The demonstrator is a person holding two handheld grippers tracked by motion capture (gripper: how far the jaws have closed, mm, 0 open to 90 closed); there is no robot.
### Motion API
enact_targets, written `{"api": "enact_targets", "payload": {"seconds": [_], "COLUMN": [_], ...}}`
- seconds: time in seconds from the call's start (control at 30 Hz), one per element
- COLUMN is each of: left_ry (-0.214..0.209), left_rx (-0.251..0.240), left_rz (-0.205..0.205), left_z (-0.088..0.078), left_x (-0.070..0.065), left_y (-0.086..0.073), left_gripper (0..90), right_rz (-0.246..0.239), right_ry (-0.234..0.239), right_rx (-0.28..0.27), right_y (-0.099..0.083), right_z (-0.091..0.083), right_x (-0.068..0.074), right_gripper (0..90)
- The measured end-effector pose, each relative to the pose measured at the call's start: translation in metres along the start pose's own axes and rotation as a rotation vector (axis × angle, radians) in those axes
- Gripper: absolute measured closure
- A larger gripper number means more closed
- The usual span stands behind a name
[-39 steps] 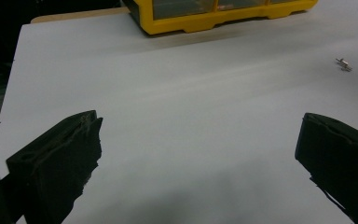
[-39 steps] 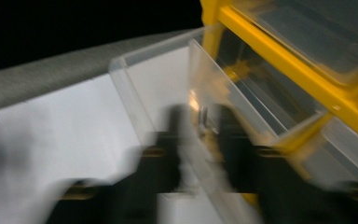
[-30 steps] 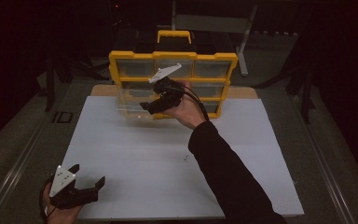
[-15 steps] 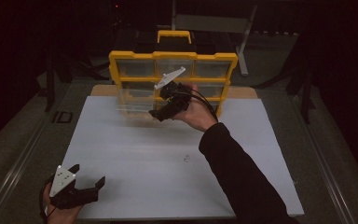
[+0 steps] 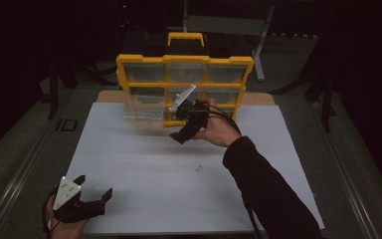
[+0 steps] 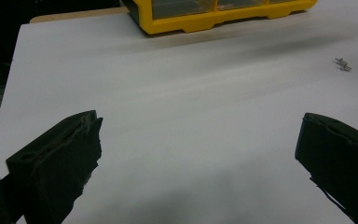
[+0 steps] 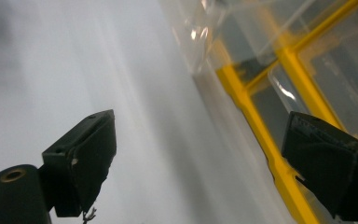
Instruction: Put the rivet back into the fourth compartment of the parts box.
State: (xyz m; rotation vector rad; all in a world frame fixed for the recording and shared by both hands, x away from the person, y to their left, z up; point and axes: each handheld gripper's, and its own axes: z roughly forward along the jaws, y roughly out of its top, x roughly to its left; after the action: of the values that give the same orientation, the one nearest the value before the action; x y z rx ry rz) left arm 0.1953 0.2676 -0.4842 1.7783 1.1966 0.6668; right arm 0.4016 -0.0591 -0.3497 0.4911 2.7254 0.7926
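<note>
A yellow organizer [image 5: 185, 59] with clear drawers stands upright at the back of the white board [image 5: 144, 164]. One clear drawer [image 5: 143, 108] sticks out of its lower left bay, also seen in the right gripper view as the clear drawer [image 7: 214, 28] beside the yellow frame [image 7: 256, 126]. My right gripper [image 5: 181, 135] [image 7: 200, 140] hangs just right of that drawer. Its jaws have just been opening and stand open with nothing between them. My left gripper [image 5: 97, 186] [image 6: 200, 135] rests open at the board's near left corner. A few small screws [image 5: 199, 169] [image 6: 342, 64] lie mid-board.
A chair-like metal frame [image 5: 229, 25] stands in the dark behind the organizer. The board sits on a grey table [image 5: 25, 164] with a raised left edge. Bare board stretches between the two grippers.
My right gripper has drawn back from the pulled-out drawer, moving right and toward the near side. The drawer stays out. My left gripper has not moved.
</note>
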Motion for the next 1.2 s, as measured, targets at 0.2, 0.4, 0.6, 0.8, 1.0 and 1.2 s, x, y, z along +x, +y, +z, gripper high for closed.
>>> {"api": "enact_targets", "payload": {"seconds": [0.2, 0.4, 0.6, 0.8, 1.0, 1.2], "left_ry": [0.001, 0.001, 0.004, 0.006, 0.007, 0.007], "left_rx": [0.0, 0.002, -0.008, -0.007, -0.009, -0.009], "left_rz": [0.001, 0.001, -0.001, 0.001, 0.001, 0.002], "left_z": [0.0, 0.0, 0.0, -0.001, -0.001, -0.001], "left_x": [0.0, 0.0, 0.0, 0.0, 0.0, 0.0], "left_y": [0.0, 0.0, 0.0, 0.0, 0.0, 0.0], "left_gripper": [0.8, 0.8, 0.8, 0.8, 0.8, 0.8], "right_rz": [-0.021, -0.012, 0.005, 0.019, 0.035, 0.05], "right_ry": [0.016, 0.024, 0.029, 0.033, 0.041, 0.045], "right_rx": [0.077, 0.145, 0.162, 0.181, 0.203, 0.221], "right_y": [-0.013, -0.028, -0.043, -0.056, -0.067, -0.076], "right_z": [0.006, 0.012, 0.015, 0.021, 0.03, 0.038], "right_x": [0.0, -0.001, -0.004, -0.007, -0.007, -0.006], "right_gripper": [11.2, 11.3, 12.3, 13.6, 13.8, 14.0]}}
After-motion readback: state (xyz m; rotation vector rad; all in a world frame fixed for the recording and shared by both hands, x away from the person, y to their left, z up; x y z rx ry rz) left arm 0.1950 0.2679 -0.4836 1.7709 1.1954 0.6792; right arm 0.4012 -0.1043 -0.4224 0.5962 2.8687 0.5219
